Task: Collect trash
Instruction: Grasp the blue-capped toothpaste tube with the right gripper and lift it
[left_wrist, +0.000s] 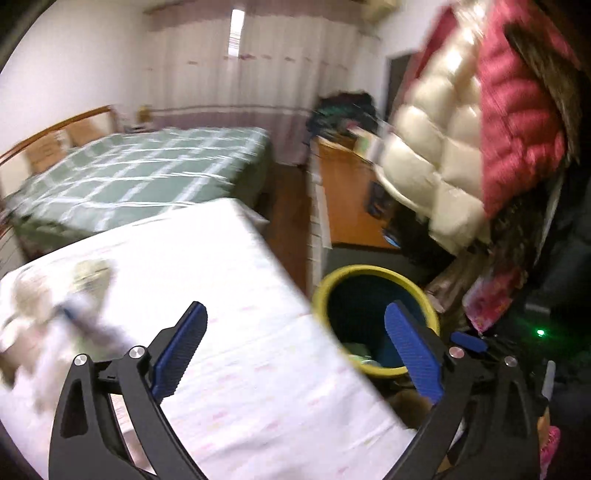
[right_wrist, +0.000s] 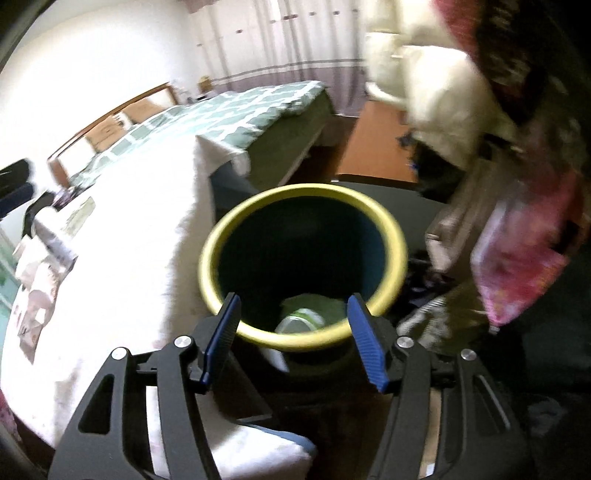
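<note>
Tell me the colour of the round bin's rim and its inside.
The round bin's rim is yellow; its inside is dark blue. Right wrist view shows it best.

no text, label, brand, number or sign could be read in either view. both pictures were blurred by motion. the papers and wrappers (right_wrist: 40, 258) lying on the white-covered table (right_wrist: 122, 236) showed faint printed patches, too smeared to make out, and the green and white item (right_wrist: 306, 317) inside the yellow-rimmed bin (right_wrist: 221, 236) carried no legible marking.
</note>
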